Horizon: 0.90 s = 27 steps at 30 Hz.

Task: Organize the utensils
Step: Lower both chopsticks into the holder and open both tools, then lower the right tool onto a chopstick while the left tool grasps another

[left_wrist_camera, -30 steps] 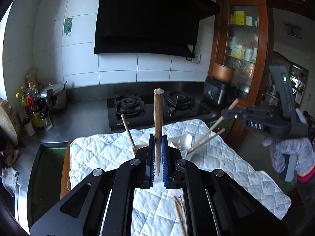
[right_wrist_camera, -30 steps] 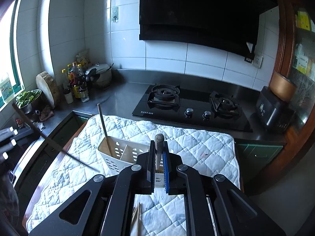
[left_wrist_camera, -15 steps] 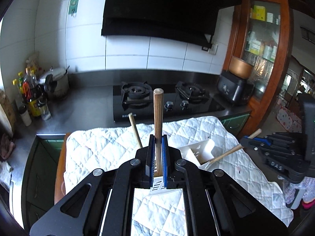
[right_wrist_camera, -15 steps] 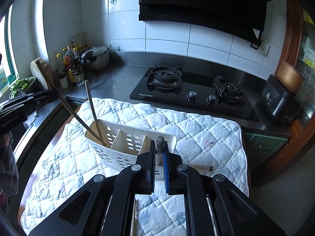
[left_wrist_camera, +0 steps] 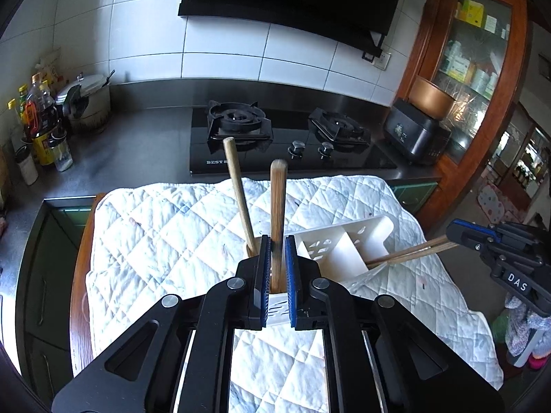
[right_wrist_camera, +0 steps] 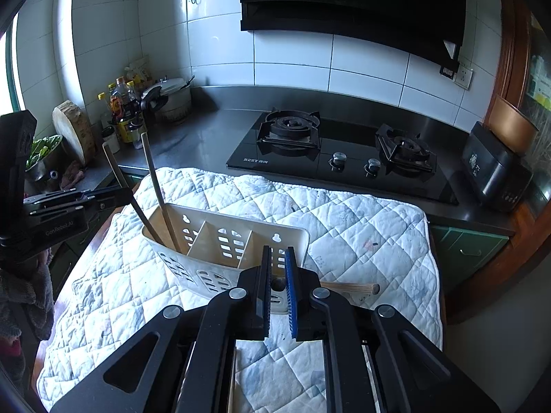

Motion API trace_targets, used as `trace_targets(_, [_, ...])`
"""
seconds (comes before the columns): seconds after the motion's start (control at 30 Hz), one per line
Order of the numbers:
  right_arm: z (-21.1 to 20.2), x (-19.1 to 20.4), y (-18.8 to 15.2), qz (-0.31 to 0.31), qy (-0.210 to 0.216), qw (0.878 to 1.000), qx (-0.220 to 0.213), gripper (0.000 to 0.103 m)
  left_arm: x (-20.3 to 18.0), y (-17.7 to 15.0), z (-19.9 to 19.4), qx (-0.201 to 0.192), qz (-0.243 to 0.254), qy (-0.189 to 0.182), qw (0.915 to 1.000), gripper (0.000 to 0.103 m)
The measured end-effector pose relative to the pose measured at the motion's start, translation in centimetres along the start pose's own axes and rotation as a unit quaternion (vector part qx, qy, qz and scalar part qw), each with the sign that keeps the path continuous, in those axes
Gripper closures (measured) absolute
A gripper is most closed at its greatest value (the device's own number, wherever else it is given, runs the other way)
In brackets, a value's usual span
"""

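— What's the biggest thing in front of you?

— The table [left_wrist_camera: 81, 251], with a white quilted cloth [left_wrist_camera: 165, 227] spread over most of it. A black gas hob [left_wrist_camera: 286, 144] sits on the worktop behind.

— And the organiser?

— The white slotted basket [right_wrist_camera: 224, 241] lies on the cloth, just ahead of both my tools. Two dividers split it into three compartments.

— How is your left tool?

— My left tool [left_wrist_camera: 277, 265] is clamped on a wooden handle [left_wrist_camera: 278, 206]. It stands nearly upright between the blue pads. Its lower end is down in the basket's end compartment on that side.

— Your right one?

— My right tool [right_wrist_camera: 278, 275] has just been easing apart. From its own camera, only a rounded end [right_wrist_camera: 277, 284] shows low between the pads, and I see no squeeze on it. From the left camera, that tool has pale sticks [left_wrist_camera: 409, 252] at its tip. They slant down into the opposite end compartment.

— Anything else in the basket?

— A second wooden stick [left_wrist_camera: 239, 199] leans in the same compartment as the handle I'm gripping, just beside it, and its top tilts away to the left.

— And loose on the cloth?

— One short wooden handle [right_wrist_camera: 351, 288] lies flat just beside the basket's near right corner. My tool hides what is on its other end.
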State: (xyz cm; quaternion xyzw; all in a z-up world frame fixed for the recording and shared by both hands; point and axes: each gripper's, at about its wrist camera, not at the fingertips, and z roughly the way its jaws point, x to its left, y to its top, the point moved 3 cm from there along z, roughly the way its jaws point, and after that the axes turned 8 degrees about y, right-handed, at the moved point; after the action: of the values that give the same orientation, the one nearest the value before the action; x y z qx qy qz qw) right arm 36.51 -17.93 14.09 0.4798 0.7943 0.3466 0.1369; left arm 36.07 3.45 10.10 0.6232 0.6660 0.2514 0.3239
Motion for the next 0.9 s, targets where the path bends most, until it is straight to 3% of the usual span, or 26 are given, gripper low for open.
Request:
trace_targets(0.13, [-1.5,0.5,0.0,-0.008,-0.003,1.000,-0.018,0.083,-0.2,0.0,-0.9,-0.010,0.002,-0.001,0.9999,0.093])
trace_targets(0.27, [-3.8,1.1,-0.7,-0.010,0.003,0.999,-0.039,0.075,0.1,-0.1,-2.8,-0.027,-0.003,0.008,0.9996,0.074])
trace_targets(0.47, [-7.0,2.4,-3.8,-0.010,0.017,0.998,-0.059,0.064,0.3,-1.6,-6.8,-0.049,-0.008,0.006,0.9987,0.067])
trace_targets(0.77, [-8.0,3.9,-12.7,-0.007,0.026,0.999,-0.038,0.064,0.2,-8.4,-11.4,-0.060,-0.023,0.000,0.9980,0.053])
trace_targets(0.9, [-6.9,4.3,-17.4,-0.004,0.021,1.000,-0.015,0.064,0.2,-12.7,-12.1,-0.048,-0.022,0.000,0.9986,0.053])
